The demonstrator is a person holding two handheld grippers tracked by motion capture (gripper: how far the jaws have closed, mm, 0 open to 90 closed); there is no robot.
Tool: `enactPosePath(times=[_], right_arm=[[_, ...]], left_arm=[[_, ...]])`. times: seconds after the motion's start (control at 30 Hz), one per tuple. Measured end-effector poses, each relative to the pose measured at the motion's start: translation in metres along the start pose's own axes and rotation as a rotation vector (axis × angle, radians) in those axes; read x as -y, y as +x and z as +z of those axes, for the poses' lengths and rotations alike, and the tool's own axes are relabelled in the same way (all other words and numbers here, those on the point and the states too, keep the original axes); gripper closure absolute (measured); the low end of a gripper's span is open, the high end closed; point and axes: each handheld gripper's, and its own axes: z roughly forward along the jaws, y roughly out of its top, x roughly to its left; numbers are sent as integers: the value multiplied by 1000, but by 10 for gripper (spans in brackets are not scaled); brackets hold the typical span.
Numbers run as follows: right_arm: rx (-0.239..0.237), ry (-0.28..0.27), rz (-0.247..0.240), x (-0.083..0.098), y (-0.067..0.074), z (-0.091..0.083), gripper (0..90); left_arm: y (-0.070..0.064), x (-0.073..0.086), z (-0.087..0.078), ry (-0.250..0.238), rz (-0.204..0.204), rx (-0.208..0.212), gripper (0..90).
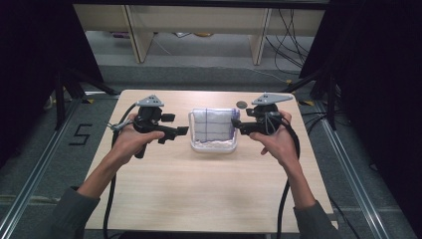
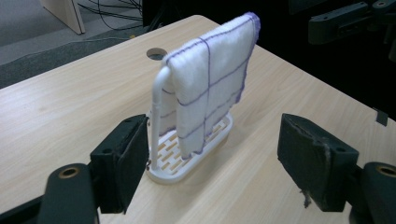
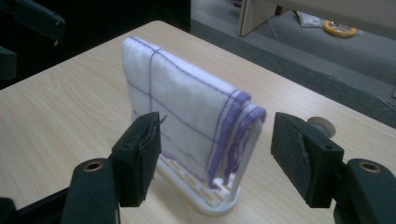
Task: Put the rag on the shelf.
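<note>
Wood table (image 1: 199,189) — both forearms level, left gripper (image 1: 183,131) and right gripper (image 1: 235,127) flanking draped cloth (image 1: 213,124) on rack (image 1: 215,147); jaws wide, empty.

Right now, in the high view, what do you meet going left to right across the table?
Left tongs → white rack draped with a purple-lined cloth → right tongs.

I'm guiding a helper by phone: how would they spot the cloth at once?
Find the pale wooden table; near its far middle stands a small white slotted rack. The cloth hangs folded over that rack's rail, white with thin purple grid lines and a purple hem, the sole fabric item there.
</note>
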Motion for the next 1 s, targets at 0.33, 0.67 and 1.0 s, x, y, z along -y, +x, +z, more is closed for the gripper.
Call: enactPosePath(times=[0.33,0.67,1.0], right_arm=[[-15,5,29,20,10,-1,345],[-41,-2,36,38,24,-2,334],[-82,7,64,49,33,2,325]], left_arm=[[-12,18,-5,2,26,21,238],[-16,35,-7,-1,39,34,230],[-17,56,-14,-3,30,39,229]])
